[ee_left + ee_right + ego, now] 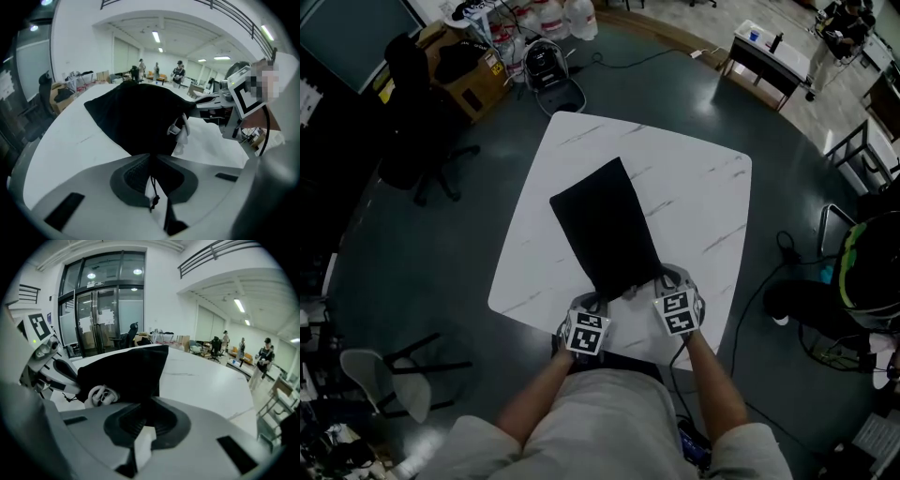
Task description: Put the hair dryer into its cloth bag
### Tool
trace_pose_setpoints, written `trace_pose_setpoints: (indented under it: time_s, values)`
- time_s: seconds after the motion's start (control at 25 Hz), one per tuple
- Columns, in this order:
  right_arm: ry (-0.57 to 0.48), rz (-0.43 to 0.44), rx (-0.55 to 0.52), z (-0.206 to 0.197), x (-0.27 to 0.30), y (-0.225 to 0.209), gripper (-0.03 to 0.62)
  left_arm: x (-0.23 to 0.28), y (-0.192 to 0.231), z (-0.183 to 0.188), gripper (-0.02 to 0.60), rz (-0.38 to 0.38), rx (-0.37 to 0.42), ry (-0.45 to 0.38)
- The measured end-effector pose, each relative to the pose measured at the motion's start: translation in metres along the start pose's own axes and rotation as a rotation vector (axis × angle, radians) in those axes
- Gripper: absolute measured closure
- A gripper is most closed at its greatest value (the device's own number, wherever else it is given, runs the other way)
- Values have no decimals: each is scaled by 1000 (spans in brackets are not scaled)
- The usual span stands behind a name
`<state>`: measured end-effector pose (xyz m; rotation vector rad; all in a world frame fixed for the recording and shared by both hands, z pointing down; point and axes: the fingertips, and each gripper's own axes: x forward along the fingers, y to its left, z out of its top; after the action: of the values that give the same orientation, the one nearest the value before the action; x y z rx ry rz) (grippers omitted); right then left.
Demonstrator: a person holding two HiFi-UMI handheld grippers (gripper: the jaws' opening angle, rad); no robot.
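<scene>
Our black cloth bag (605, 225) lies on the white table (698, 187), mouth towards us, and a white piece (181, 133) shows at the mouth. Our left gripper (592, 303) pinches the mouth's left corner and our right gripper (664, 281) its right corner, both with jaws pressed on cloth.

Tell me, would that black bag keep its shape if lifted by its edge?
Probably not: the cloth bag looks like soft fabric, puckered where the left gripper and right gripper pinch its near edge, so it would likely sag. It stands humped, so something inside may add weight.
</scene>
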<state>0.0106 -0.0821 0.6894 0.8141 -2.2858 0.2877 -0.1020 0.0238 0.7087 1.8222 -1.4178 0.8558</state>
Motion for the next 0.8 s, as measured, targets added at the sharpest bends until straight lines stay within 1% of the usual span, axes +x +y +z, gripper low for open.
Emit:
trace_pose_setpoints:
  time_s: [0.12,0.2,0.28,0.52,0.64,0.8]
  values:
    - [-19,37,100,-1,-14,4,572,-11,5,7,561,1,-24,-60]
    - [-64,54,179,11,-28,5,572,-25,15,19,563,19,-61,-116]
    - [-109,64,222,28,-44,7,572,-42,27,38,563,38,-76,-181]
    - [-201,99,179,79,-69,20,572,-85,48,103,563,80,-85,-373]
    - [-242,101,171,107,-85,17,572,-107,56,135,563,93,-83,-440]
    - [-297,93,183,140,-104,7,573,-131,64,172,565,86,-93,-508]
